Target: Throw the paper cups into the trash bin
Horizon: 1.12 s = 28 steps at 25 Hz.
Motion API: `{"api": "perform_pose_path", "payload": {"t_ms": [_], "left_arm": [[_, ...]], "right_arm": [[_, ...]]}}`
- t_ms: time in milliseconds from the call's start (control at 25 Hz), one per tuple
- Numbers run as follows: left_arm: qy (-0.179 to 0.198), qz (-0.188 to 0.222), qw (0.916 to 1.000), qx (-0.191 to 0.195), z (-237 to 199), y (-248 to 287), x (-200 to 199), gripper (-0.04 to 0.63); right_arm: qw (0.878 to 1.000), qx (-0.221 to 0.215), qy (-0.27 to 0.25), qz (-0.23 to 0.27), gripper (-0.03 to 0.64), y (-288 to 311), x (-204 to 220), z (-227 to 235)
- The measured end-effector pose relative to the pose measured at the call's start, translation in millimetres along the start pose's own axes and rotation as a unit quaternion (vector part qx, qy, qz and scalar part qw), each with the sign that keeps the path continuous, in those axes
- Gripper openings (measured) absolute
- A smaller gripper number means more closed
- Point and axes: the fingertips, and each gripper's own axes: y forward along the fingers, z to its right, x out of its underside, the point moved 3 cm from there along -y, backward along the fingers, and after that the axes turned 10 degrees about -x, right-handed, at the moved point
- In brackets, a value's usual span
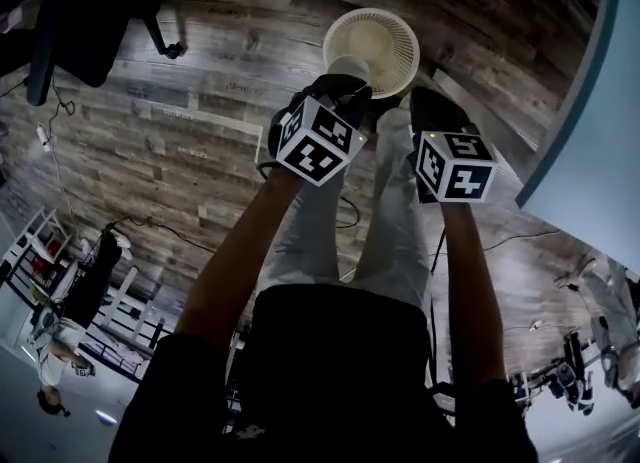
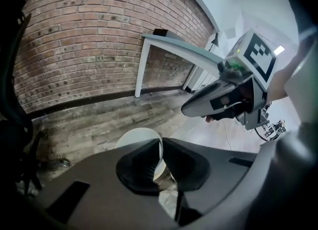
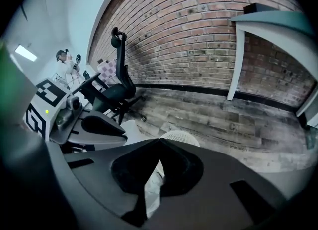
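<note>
White paper cup (image 2: pixel 136 139) pinched by rim wall in left gripper (image 2: pixel 160 148), jaws nearly together. White round mesh trash bin (image 1: pixel 395 46) below, just ahead of tips. Right gripper (image 3: pixel 157 143) closed, empty. Cup best centred over opening before release.

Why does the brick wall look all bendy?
Left gripper view: the wide lens curves the brick wall, and the paper cup shows bright white. Right gripper view: same curving, black corners. Head view: the floor planks bow, the trash bin looks palest.
</note>
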Motion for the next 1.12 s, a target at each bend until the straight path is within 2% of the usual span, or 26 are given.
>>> {"api": "perform_pose_path", "payload": {"t_ms": [400, 720, 1000, 1120], "left_arm": [[-0.004, -0.026, 0.9996, 0.01, 1.6, 109.2, 78.8, 0.029], [-0.002, -0.036, 0.9993, -0.013, -17.5, 182.2, 120.3, 0.029], [-0.006, -0.041, 0.9989, -0.021, -23.0, 211.2, 135.1, 0.031], [-0.008, -0.041, 0.9989, -0.02, -25.7, 213.8, 136.2, 0.105]], "right_arm": [[0.999, 0.027, 0.031, -0.001, 0.003, 76.3, 50.4, 60.5], [0.998, 0.027, 0.048, -0.014, 0.003, 120.3, 89.1, 90.0], [0.997, 0.026, 0.062, -0.025, 0.003, 132.2, 112.9, 100.9], [0.997, 0.022, 0.062, -0.026, 0.003, 136.1, 117.0, 100.1]]}}
